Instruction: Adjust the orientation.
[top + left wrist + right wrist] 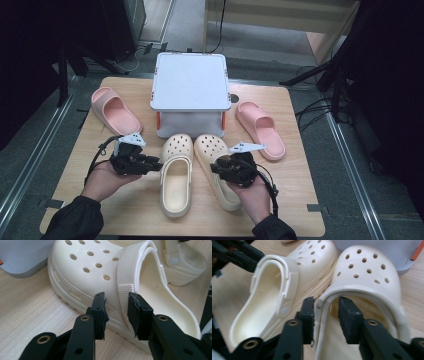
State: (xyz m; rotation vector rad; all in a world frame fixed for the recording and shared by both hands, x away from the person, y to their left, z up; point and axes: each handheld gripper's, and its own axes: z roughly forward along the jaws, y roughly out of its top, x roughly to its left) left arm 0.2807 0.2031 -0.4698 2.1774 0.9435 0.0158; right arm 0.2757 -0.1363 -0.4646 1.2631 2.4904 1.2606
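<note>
- Two cream clogs side by side on the desk, toes toward the grey box; pink slides lie well apart, no hazard
- Left clog: left gripper straddles its outer wall and strap, jaws parted, pads not pressing; a shallow bite could slip off the ridged strap
- Right clog: right gripper straddles the inner rim, jaws released; closing crookedly might nudge it against its neighbour, which it nearly touches

left gripper: held low, fingers parted, aimed inward | right gripper: held low, fingers parted, aimed inward | both forearms enter from below, sleeves dark
</note>
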